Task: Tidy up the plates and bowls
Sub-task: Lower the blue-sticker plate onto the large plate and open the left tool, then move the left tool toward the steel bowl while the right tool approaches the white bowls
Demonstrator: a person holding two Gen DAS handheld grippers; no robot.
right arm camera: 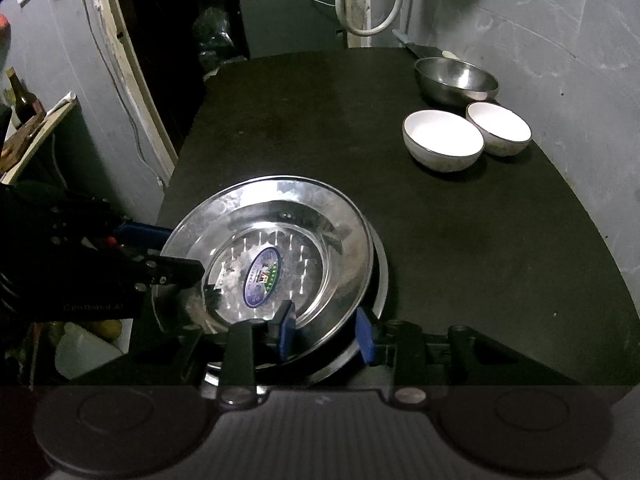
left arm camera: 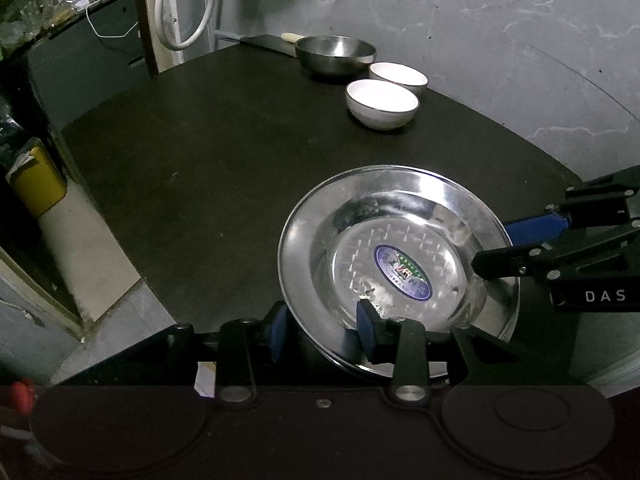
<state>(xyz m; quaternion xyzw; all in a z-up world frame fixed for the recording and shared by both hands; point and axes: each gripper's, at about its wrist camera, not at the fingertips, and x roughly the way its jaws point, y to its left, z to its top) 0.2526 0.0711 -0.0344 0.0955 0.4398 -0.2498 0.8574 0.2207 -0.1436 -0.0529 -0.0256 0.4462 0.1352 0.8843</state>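
A steel plate (left arm camera: 400, 240) with an oval sticker lies tilted on another steel plate (right arm camera: 380, 276) on the black table (left arm camera: 200, 168). My left gripper (left arm camera: 324, 332) straddles the top plate's near rim, jaws apart, one pad inside the plate, one outside. My right gripper (right arm camera: 326, 332) straddles the opposite rim the same way; it also shows in the left wrist view (left arm camera: 504, 240). Neither visibly clamps the rim. Two white bowls (left arm camera: 382, 103) (left arm camera: 398, 75) and a steel bowl (left arm camera: 335, 53) stand at the far side.
A knife (left arm camera: 264, 42) lies behind the steel bowl against the grey wall. A white hose (left arm camera: 180, 8) hangs at the far corner. A yellow container (left arm camera: 38, 180) sits on the floor left of the table.
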